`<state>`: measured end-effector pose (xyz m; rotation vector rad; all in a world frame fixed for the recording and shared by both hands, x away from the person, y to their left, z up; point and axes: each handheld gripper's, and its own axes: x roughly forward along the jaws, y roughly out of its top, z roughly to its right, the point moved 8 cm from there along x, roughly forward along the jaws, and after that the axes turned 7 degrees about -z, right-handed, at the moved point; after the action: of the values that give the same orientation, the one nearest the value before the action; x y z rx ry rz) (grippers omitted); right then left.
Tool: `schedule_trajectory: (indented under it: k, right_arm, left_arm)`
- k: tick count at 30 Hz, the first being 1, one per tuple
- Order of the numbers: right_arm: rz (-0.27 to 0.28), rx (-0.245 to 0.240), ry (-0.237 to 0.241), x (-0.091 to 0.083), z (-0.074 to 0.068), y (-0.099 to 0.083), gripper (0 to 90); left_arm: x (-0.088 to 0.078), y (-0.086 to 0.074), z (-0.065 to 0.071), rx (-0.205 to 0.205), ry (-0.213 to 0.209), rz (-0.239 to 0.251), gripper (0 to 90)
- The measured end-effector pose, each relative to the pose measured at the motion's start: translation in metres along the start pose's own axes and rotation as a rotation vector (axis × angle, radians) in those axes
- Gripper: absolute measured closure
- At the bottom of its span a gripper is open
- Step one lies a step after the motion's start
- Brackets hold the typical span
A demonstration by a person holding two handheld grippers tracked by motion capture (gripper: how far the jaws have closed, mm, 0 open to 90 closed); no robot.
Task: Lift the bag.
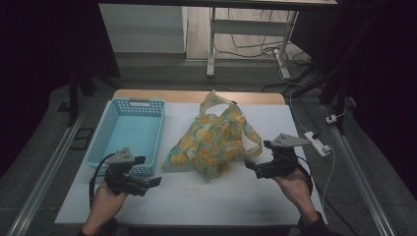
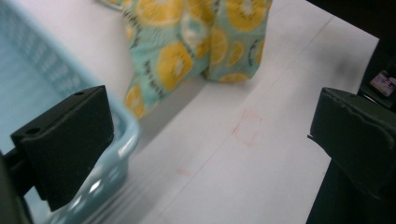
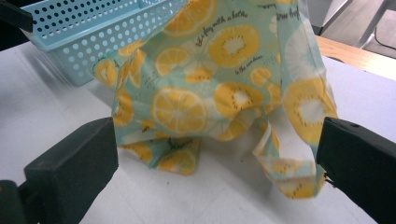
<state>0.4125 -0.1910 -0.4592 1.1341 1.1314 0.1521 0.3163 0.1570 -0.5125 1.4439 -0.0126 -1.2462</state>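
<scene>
Two sets of tongs sit low over the white worktop (image 1: 206,201), both spread wide and holding nothing. Left tongs (image 1: 150,183) hover just off the near corner of the pale blue perforated plastic basket (image 1: 129,129), which looks empty, and are aimed across the bare surface toward the bag. Right tongs (image 1: 252,168) sit close to the bag's near right side. The thing in hand is the soft teal fabric tote printed with yellow citrus and kiwi slices (image 1: 211,140): it slumps mid-worktop, just right of the basket, apparently touching or nearly touching its wall, with its knotted top (image 1: 212,98) standing up at the far end. One carry loop (image 3: 292,179) droops onto the surface between the right jaws, likely the reason that hand is positioned there; it is the easiest part to pinch. With the tongs flanking the bag on either side, a two-point lift toward the basket seems the plan. Writing: small script on the cloth in the right gripper view, partly legible, possibly "with a bath" or similar; too blurred to trust. Faint red pen marks (image 2: 246,128) on the worktop, no readable text.
</scene>
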Motion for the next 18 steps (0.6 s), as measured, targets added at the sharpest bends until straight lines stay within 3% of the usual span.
schedule_trajectory:
  k: [4, 18]
  right_arm:
    - [0.003, -0.004, -0.025, -0.007, -0.001, -0.011, 0.0]
    - [0.029, 0.073, -0.087, -0.032, 0.009, -0.062, 0.0]
  left_arm:
    - [-0.007, -0.013, -0.005, -0.025, 0.009, 0.012, 0.0]
    - [-0.025, -0.053, -0.011, -0.091, 0.088, 0.008, 0.0]
